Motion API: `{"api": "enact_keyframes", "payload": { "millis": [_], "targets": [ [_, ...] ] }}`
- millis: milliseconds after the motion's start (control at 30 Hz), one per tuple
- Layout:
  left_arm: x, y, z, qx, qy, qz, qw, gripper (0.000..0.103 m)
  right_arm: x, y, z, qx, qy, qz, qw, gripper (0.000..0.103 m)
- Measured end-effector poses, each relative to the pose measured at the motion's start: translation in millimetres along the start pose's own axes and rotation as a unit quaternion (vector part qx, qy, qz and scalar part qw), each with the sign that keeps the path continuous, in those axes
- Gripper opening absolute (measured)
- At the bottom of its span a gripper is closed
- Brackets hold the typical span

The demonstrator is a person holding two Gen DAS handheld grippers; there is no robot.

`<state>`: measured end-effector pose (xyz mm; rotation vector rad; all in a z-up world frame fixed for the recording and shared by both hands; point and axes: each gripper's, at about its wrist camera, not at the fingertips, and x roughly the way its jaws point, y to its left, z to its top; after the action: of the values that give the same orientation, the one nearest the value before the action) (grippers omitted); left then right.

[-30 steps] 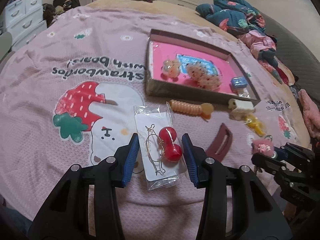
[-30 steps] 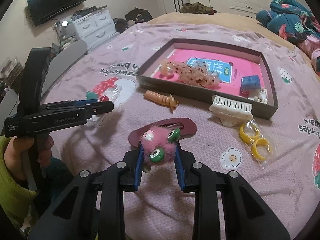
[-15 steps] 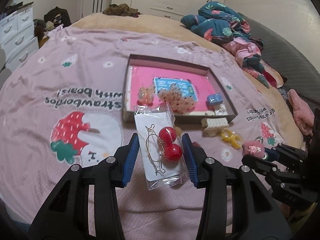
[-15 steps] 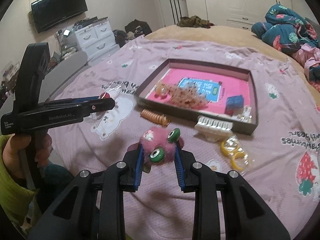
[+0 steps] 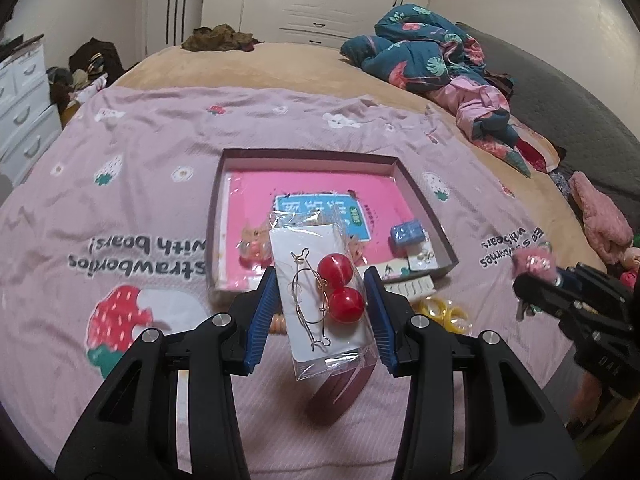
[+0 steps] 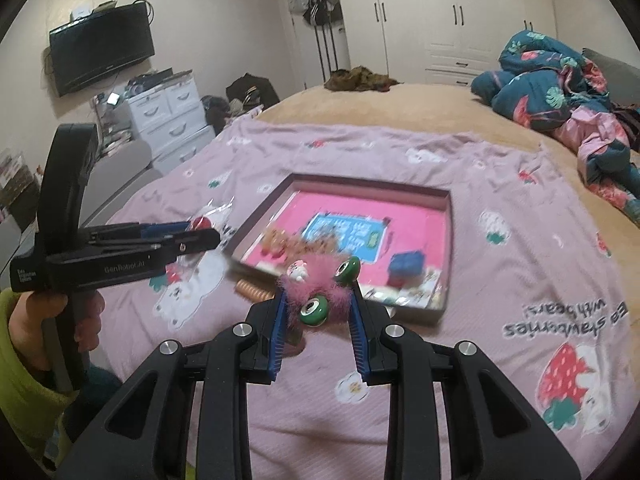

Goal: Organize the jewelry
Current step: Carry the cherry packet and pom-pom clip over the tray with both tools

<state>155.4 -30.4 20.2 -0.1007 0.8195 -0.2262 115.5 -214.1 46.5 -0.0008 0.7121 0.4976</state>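
My left gripper [image 5: 322, 304] is shut on a clear packet holding a white card with red ball earrings [image 5: 326, 296], held in the air in front of the brown tray [image 5: 312, 156] with a pink floor. My right gripper [image 6: 318, 312] is shut on a fluffy pink hair clip [image 6: 320, 284] with green beads, also held up before the tray [image 6: 372, 184]. The right gripper with the pink clip shows at the right edge of the left wrist view [image 5: 536, 268]. The left gripper shows at the left of the right wrist view [image 6: 188, 236].
The tray holds a blue box [image 5: 408, 234], a blue card and small pieces. On the pink blanket [image 5: 140, 200] lie yellow rings [image 5: 440, 310], a white comb clip [image 5: 412, 286], an orange spiral tie [image 6: 250, 290] and a maroon clip [image 5: 340, 392]. Bunched bedding [image 5: 432, 56] lies at the back right.
Both grippers have risen and tilted up, each still holding its item. The tray and blanket now sit lower and farther in both views.
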Motion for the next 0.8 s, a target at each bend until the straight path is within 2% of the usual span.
{"api": "enact_keyframes", "payload": {
  "millis": [367,633,800],
  "targets": [
    [33,-5,20,0.009,0.014,0.007,0.9998,0.036,17,-28,22,0.011,-0.012,-0.019,1.0,0.027],
    [66,9,36,0.005,0.034,0.016,0.9993,0.036,47,-44,30,0.022,-0.002,-0.027,0.999,0.026],
    [89,19,41,0.001,0.05,0.022,0.9985,0.036,74,-48,30,0.026,0.018,-0.029,0.999,0.026]
  ]
}}
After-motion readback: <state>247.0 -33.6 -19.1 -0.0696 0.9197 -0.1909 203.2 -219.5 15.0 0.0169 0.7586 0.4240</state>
